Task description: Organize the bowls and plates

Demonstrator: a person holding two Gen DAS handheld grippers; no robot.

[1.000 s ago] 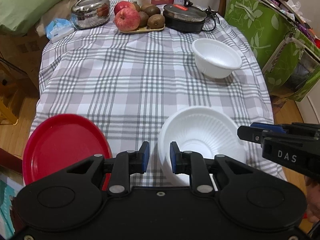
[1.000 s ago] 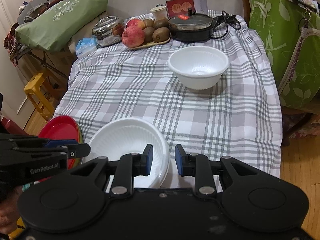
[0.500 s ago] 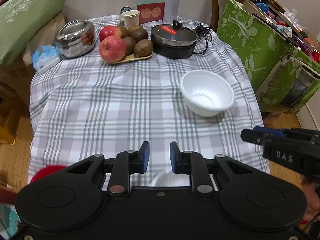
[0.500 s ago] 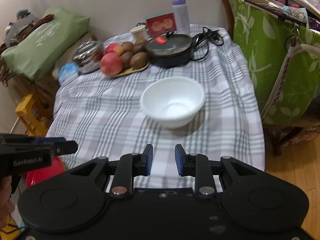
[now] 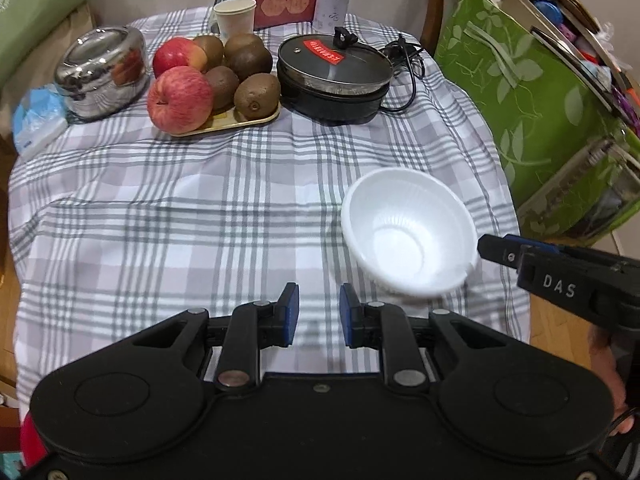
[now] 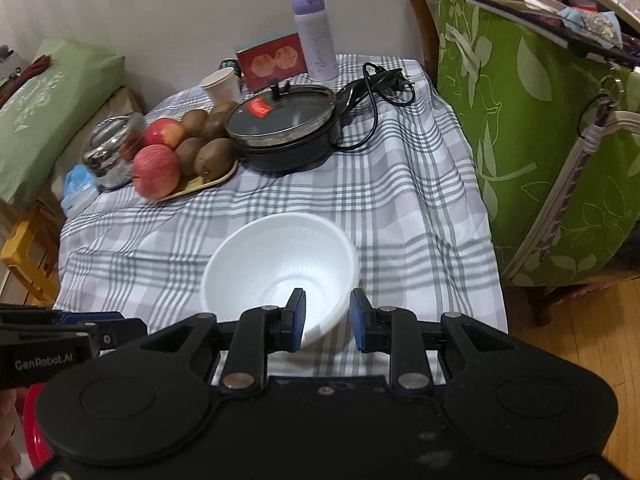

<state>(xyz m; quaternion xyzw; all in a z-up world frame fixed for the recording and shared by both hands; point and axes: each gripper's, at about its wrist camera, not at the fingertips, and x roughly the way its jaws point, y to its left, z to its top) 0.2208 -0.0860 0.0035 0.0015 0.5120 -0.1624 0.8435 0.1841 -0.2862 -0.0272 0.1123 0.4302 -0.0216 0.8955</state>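
— What did the room look like?

— A plain pale wall (image 6: 160,8) stood behind a table under a grey-and-white checked cloth (image 5: 180,220). A wooden chair back (image 6: 412,4) rose at the far corner.

— And the floor?

— Light wooden boards (image 6: 560,340) on the right, where a green leaf-print bag (image 6: 520,140) stood just beside the table.

— Anything on the left?

— A green cushion (image 6: 48,108) on a low surface, with a yellow stool (image 6: 28,256) below it.

A white bowl (image 6: 280,268) sits on the checked cloth (image 6: 400,184), just past the right gripper (image 6: 327,316). Its jaws have a small gap, holding nothing. Fruit (image 6: 176,152) and a black pan (image 6: 284,124) sit far back.
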